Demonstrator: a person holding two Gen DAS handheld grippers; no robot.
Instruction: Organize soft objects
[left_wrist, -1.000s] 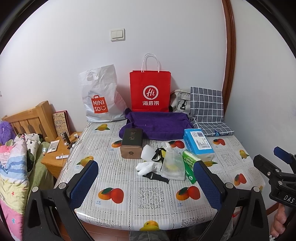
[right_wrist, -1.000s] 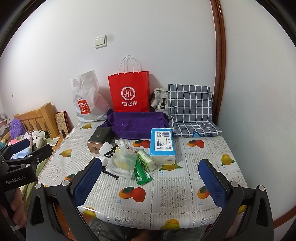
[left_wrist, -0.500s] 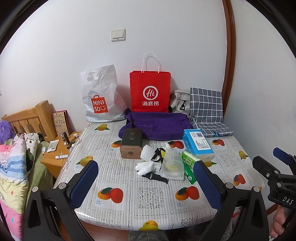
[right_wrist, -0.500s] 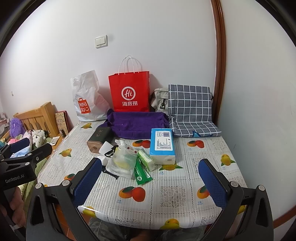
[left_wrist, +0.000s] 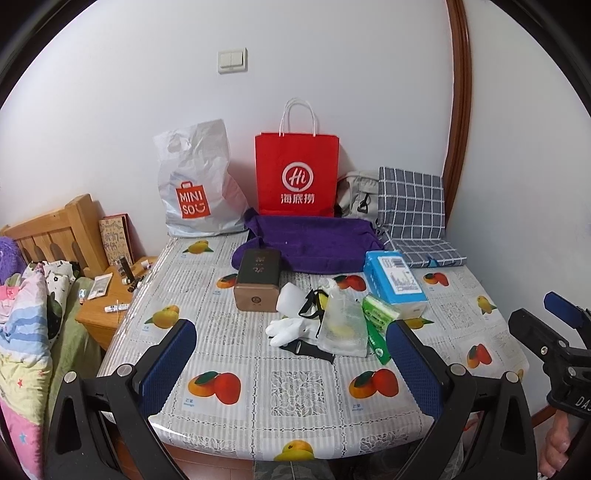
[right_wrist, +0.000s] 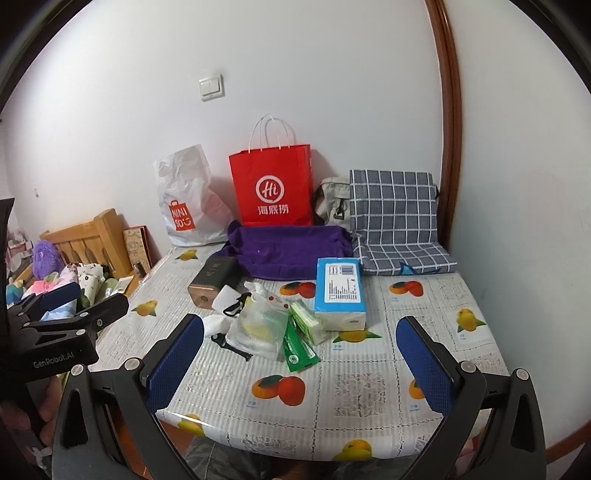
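A purple cloth bag (left_wrist: 314, 243) lies at the back of the table, also in the right wrist view (right_wrist: 291, 251). A pile sits mid-table: white glove (left_wrist: 288, 328), clear plastic pouch (left_wrist: 341, 325), green tissue packs (left_wrist: 376, 317), blue tissue pack (left_wrist: 393, 280), brown box (left_wrist: 256, 278). The pile shows in the right wrist view too: pouch (right_wrist: 258, 325), blue tissue pack (right_wrist: 340, 291). My left gripper (left_wrist: 291, 365) is open and empty over the table's near edge. My right gripper (right_wrist: 299, 362) is open and empty, also at the near edge.
A red paper bag (left_wrist: 297, 173), a white Miniso bag (left_wrist: 195, 192), a grey bag (left_wrist: 356, 194) and a checked cushion (left_wrist: 412, 206) stand along the wall. A bed (left_wrist: 26, 314) and a wooden nightstand (left_wrist: 107, 306) are to the left of the table (left_wrist: 288, 395).
Both grippers have drifted very slightly; the scene is otherwise unchanged and nothing was touched.
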